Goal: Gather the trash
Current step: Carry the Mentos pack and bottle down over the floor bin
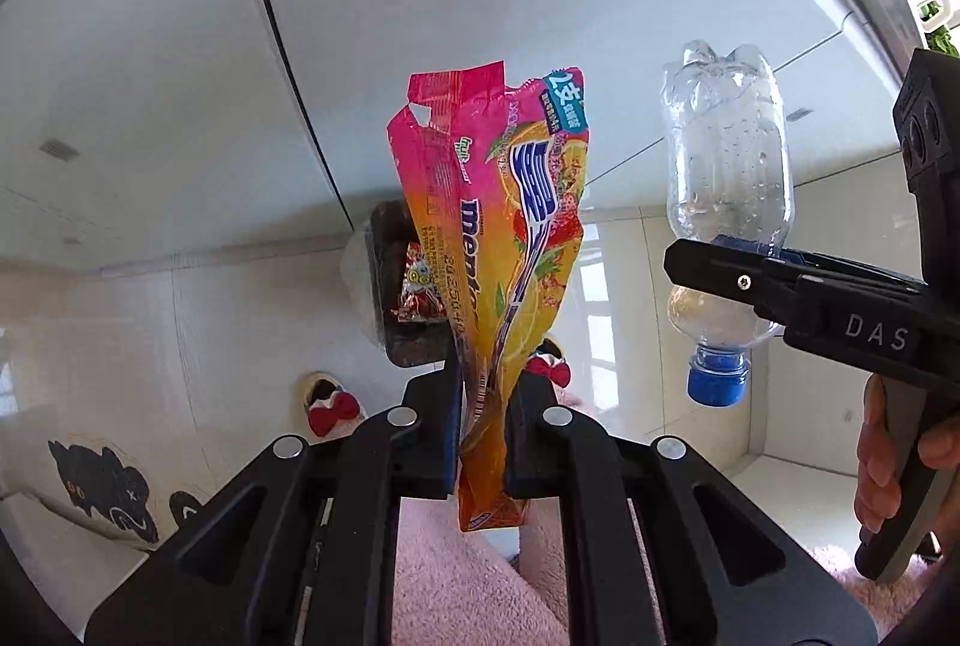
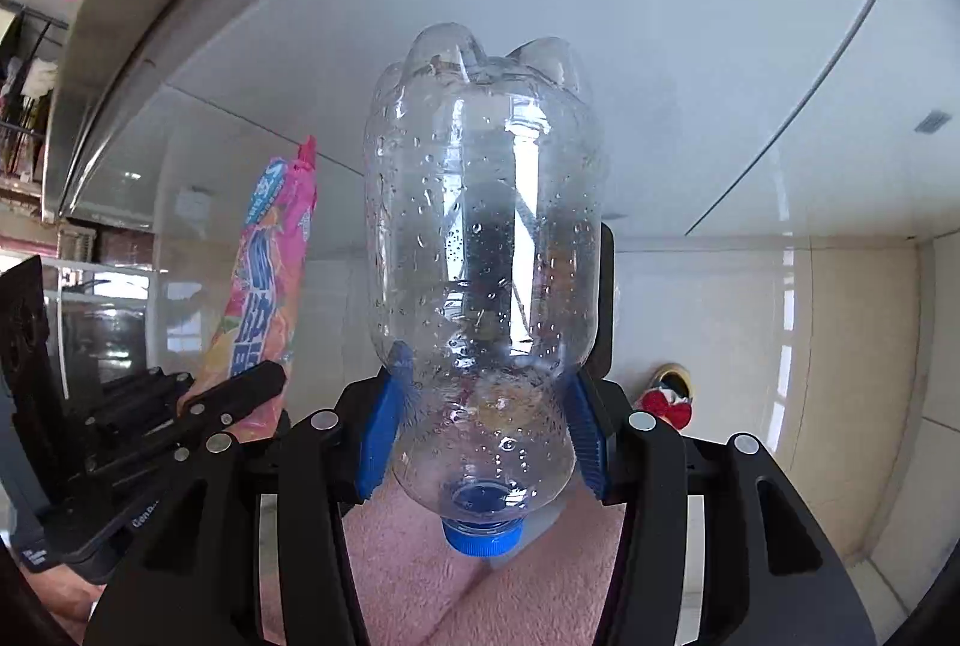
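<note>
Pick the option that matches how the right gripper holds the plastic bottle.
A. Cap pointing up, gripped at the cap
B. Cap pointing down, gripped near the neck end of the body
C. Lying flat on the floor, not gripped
B: the right gripper clamps the plastic bottle on its narrowed lower body, with the blue cap hanging below the blue pads.

Taking the candy wrapper as landmark: it stands upright between the jaws of the left gripper, its lower end pinched there and its torn top free above. To its right, well apart, the plastic bottle hangs cap-down, held across its lower body by the jaws of the right gripper. Behind and below the wrapper sits a bin on the floor, with a foil packet in it. Slippers lie on the floor to the wrapper's lower left.
</note>
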Motion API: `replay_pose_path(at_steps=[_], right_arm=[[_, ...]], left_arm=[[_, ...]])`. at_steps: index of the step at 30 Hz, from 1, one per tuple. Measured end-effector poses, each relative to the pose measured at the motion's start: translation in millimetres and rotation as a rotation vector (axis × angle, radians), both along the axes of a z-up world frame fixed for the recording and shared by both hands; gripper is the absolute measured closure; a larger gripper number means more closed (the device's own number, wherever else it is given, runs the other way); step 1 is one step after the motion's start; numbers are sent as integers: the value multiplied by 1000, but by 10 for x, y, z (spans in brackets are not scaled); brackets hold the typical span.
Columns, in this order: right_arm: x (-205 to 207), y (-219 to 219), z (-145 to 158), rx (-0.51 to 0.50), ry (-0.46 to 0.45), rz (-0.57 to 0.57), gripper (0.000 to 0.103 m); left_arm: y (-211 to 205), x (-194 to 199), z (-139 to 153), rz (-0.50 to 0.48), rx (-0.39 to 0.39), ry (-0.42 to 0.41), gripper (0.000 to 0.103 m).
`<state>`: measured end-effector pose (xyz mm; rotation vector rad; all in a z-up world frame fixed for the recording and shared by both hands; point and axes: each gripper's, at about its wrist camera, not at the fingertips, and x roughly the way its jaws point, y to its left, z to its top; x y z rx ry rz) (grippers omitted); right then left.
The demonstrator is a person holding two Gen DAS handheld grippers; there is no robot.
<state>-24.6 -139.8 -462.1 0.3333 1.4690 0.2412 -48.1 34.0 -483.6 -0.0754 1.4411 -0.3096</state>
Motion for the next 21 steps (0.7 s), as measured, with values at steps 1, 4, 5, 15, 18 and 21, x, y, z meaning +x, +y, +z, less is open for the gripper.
replay_pose_path(at_steps=[1, 4, 5, 15, 18, 21], right_arm=[[6, -5, -101, -6, 15, -2, 52], [29, 13, -360, -22, 43, -2, 52], [62, 38, -443, -26, 54, -3, 52], [266, 169, -1069, -52, 138, -71, 52], [289, 177, -1175, -58, 159, -70, 52], [303, 169, -1204, -54, 172, -80, 52]], left_arm=[[10, -2, -99, -2, 4, 8, 94], [-19, 21, -369, -20, 13, 27, 94], [-17, 36, -448, -24, 12, 35, 94], [-148, 247, -1060, -46, 35, 96, 94], [-170, 255, -1136, -47, 36, 106, 94], [-193, 261, -1110, -47, 31, 110, 94]])
